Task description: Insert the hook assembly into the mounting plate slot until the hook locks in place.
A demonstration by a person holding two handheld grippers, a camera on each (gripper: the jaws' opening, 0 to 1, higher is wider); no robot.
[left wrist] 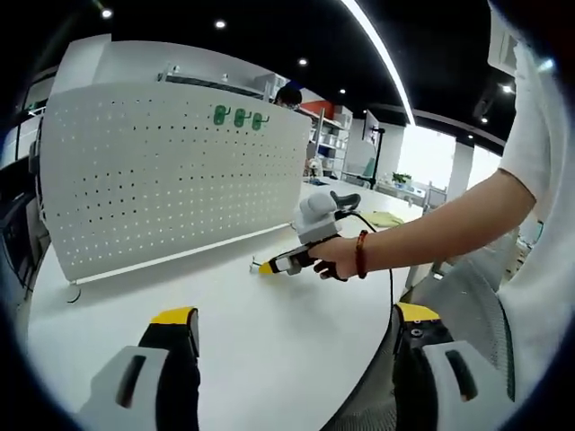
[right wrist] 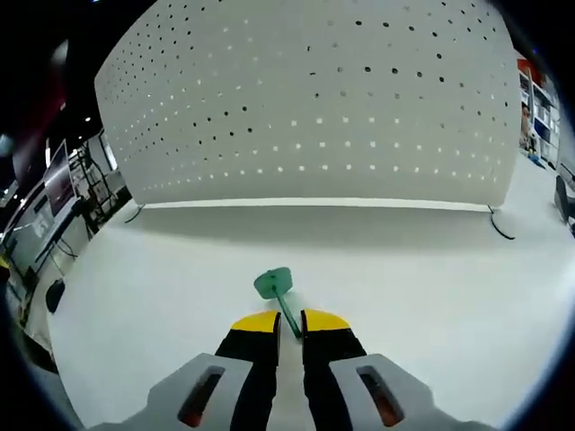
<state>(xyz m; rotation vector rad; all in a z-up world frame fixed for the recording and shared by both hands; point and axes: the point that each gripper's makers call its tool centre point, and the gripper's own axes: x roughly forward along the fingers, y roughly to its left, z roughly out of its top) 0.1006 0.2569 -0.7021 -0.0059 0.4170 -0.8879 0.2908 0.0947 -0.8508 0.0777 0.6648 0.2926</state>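
A white perforated mounting plate (left wrist: 171, 180) stands upright at the back of the white table, with three green hooks (left wrist: 239, 117) hung near its top. It also rises close ahead as the mounting plate (right wrist: 314, 99) in the right gripper view. My right gripper (right wrist: 289, 325) is shut on a green hook (right wrist: 276, 287), whose round base points forward just above the table. From the side, the right gripper (left wrist: 266, 267) sits low over the table in a person's hand. My left gripper (left wrist: 296, 328) is open, holding nothing, over the table's near edge.
The white table (left wrist: 252, 341) has bare room between the grippers and the plate. A black cable (right wrist: 499, 226) runs by the plate's right foot. A grey mesh chair (left wrist: 485, 287) stands at the right edge. Shelves and desks lie beyond.
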